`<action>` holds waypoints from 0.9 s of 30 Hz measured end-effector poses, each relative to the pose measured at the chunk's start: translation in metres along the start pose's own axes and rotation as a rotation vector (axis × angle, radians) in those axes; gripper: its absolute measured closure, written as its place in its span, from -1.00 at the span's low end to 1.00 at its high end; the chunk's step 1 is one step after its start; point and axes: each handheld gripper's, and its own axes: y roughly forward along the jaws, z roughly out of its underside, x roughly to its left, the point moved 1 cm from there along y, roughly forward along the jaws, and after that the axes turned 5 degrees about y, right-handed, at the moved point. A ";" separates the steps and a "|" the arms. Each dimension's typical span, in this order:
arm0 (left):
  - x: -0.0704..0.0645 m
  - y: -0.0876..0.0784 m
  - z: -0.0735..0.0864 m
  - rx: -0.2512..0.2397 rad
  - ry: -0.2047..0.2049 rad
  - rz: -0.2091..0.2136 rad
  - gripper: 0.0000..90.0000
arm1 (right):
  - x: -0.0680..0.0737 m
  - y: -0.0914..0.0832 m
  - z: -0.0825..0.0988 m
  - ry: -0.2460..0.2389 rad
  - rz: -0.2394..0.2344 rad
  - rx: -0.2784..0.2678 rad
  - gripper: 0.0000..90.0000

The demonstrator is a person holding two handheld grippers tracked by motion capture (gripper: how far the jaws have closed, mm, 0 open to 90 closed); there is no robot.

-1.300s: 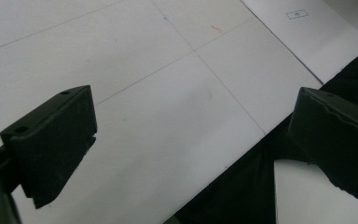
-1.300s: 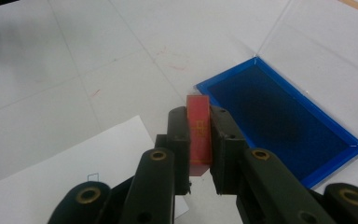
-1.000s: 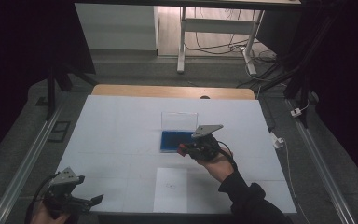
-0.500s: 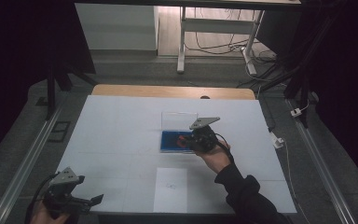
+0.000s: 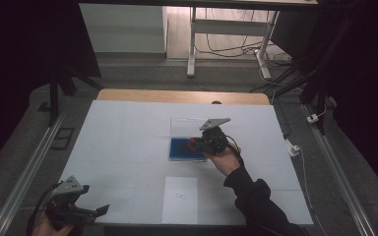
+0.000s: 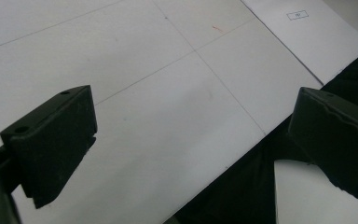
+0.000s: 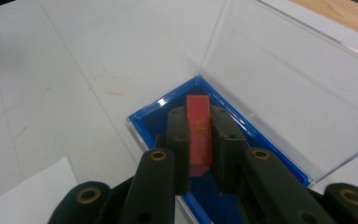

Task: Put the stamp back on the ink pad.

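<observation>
A flat red card [image 7: 199, 133] with faint gold marks stands on edge between the jaws of my right gripper [image 7: 200, 116], which is shut on it. It hangs just over a shallow blue case [image 7: 168, 116] whose clear lid [image 7: 279, 88] stands open behind it. From above, the right gripper [image 5: 197, 144] sits at the right side of the blue case [image 5: 182, 149] in the middle of the table. My left gripper [image 5: 96, 210] is at the table's front left corner, open, with only bare table [image 6: 144, 93] between its jaws.
A white sheet [image 5: 179, 199] with a small printed box lies at the front middle of the white table [image 5: 123, 132]; its corner appears as the sheet [image 6: 303, 32] in the left gripper view. A wooden strip [image 5: 182, 96] runs along the far edge. Metal rails flank both sides.
My right gripper has moved slightly forward and left over the blue case with the red card in it. The left gripper has stayed put.
</observation>
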 end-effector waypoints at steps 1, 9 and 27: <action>0.000 0.000 0.000 -0.001 -0.001 0.000 -0.97 | -0.001 0.001 0.000 0.002 0.002 0.001 0.77; 0.000 0.000 0.000 -0.001 -0.001 0.001 -0.97 | -0.005 0.018 0.000 -0.007 0.025 0.036 0.77; 0.000 0.000 0.000 -0.001 -0.001 0.003 -0.96 | -0.007 0.041 0.002 -0.014 0.068 0.102 0.77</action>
